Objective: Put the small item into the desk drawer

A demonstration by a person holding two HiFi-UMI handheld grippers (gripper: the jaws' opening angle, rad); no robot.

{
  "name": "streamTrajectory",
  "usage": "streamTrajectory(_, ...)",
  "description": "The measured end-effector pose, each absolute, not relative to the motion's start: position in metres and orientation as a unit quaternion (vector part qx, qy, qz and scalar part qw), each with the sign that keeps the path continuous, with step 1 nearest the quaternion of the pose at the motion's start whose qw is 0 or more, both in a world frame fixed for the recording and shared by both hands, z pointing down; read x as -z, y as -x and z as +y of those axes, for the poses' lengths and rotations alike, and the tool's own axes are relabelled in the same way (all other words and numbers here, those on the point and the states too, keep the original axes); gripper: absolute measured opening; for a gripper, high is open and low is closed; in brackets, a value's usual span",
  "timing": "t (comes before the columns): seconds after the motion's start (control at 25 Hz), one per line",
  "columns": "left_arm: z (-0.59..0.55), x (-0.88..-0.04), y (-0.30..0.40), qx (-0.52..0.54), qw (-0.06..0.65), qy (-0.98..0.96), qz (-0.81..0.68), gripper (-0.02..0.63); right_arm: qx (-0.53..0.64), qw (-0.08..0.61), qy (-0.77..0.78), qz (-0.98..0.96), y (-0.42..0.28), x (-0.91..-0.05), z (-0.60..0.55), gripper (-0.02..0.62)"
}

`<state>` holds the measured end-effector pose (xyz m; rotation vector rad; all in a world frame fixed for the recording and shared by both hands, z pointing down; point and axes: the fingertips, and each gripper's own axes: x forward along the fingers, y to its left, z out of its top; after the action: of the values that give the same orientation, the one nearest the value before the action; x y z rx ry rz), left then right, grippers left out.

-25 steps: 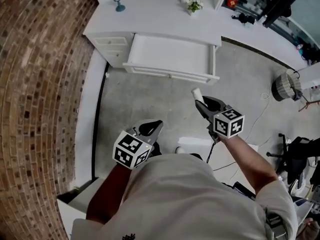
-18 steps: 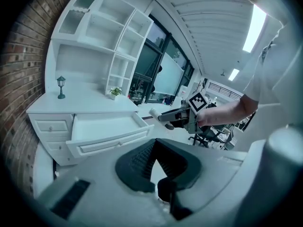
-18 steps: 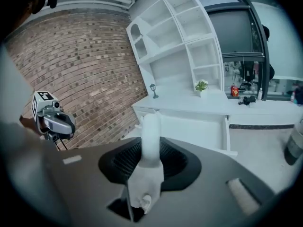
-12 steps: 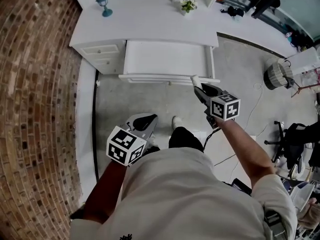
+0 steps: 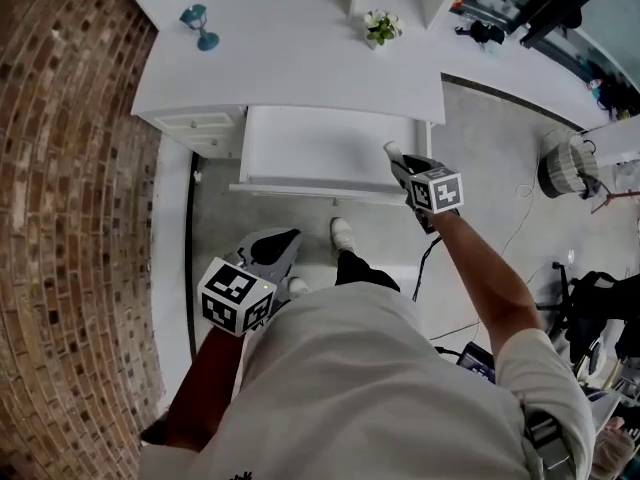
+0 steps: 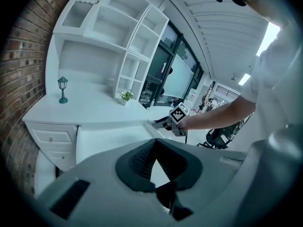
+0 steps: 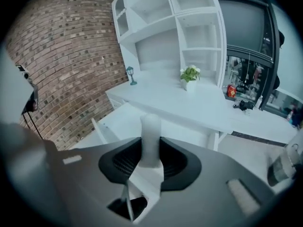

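**Small item held above the right end of the open drawer**

The small item [image 7: 150,136] sits pinched between the pads of the right gripper [image 5: 398,164] and sticks forward past the jaw tips. The grip is low on its body, so the rounded end leads the way.

- Shape and finish: a smooth, matte white cylinder with a domed tip. The lower part looks flatter and creased where the pads press it. It may be a soft tube, though the view is too distorted to say for certain.
- Position: the arm is stretched out, which puts the item over the drawer [image 5: 320,146] near its right wall. It looks raised above the drawer and is not yet resting inside.
- Drawer: it is pulled well out from under the desk surface [image 5: 290,63]. It is a shallow white tray with a flat, bare bottom and thin painted walls, probably wood or board.
- Left gripper [image 5: 283,238]: it hangs low by the person's side over the grey floor [image 5: 250,213]. Its ribbed dark pads are pressed together at the tips with nothing between them, so it looks parked out of the way.
- On the surface, well apart from the drawer: a small teal lantern ornament [image 5: 197,23] and a potted plant [image 5: 378,28].
- A rough brick wall [image 5: 70,168] flanks the desk on the left.

Judgement: what remains is to lower the item and release it, and the wide drawer floor leaves plenty of margin.
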<state>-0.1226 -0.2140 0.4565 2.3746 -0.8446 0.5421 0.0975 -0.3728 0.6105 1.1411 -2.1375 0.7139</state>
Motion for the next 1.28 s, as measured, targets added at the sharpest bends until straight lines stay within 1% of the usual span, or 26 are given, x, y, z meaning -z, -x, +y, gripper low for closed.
streamTrajectory(0.16, -0.252, -0.456, 0.112, -0.205, 0.287, -0.875, -0.333, 0.005, -0.295, 0.321, -0.426, -0.793, -0.113, -0.646, -0.413, 0.130)
streamTrajectory(0.32, -0.279, -0.460, 0.102, -0.213, 0.293, -0.866, -0.345, 0.005, -0.325, 0.318, -0.442, -0.773, -0.127, -0.679, -0.447, 0.130)
streamTrajectory(0.76, -0.330, -0.471, 0.089, -0.234, 0.319, -0.838, -0.377, 0.005, -0.365, 0.342, -0.462, -0.733, -0.140, -0.764, -0.490, 0.130)
streamTrajectory(1.28, -0.357, -0.482, 0.087, -0.249, 0.334, -0.821, -0.391, 0.005, -0.371, 0.357, -0.486, -0.707, -0.156, -0.801, -0.515, 0.138)
